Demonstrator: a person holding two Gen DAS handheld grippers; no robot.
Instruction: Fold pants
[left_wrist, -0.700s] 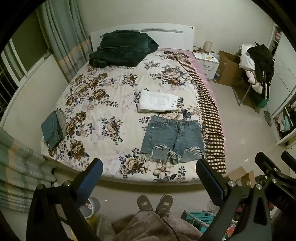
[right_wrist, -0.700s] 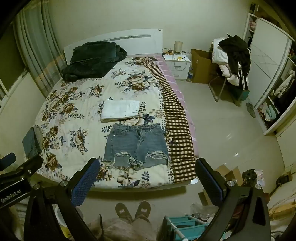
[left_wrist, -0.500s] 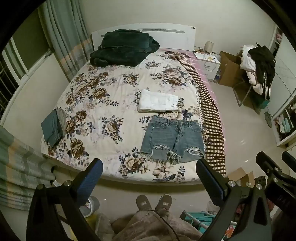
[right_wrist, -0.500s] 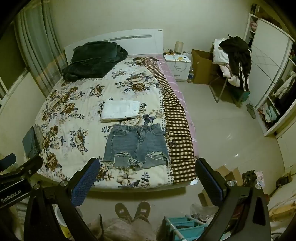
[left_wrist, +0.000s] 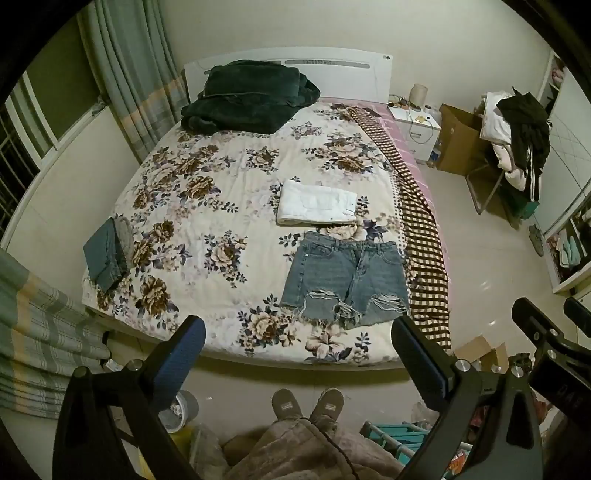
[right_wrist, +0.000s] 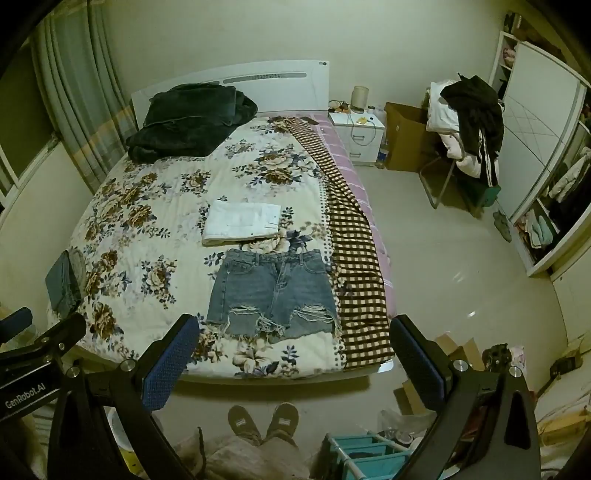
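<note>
While both grippers are held above the floor at the foot of the bed (left_wrist: 173, 206), no garment is contacted by either. The left gripper (left_wrist: 295, 343) is shown with its jaws spread wide and nothing between the blue pads (left_wrist: 181, 354). The right gripper (right_wrist: 291, 339) is likewise spread fully, with nothing gripped.

The denim shorts (left_wrist: 345, 280) are laid flat on the floral bedspread (left_wrist: 207, 192), ahead of the left gripper and toward its right finger, waistband away and frayed hems nearest. In the right wrist view the denim shorts (right_wrist: 271, 291) are seen ahead and between the fingers. A folded white garment (left_wrist: 317, 203) is placed just beyond the waistband. A folded dark denim item (left_wrist: 107, 258) is located far ahead-left of the left gripper, at the bed's edge. A checked cloth (right_wrist: 354, 258) is draped along the side of the bed just right of the shorts. The person's slippers (right_wrist: 262, 424) are visible below the grippers.
</note>
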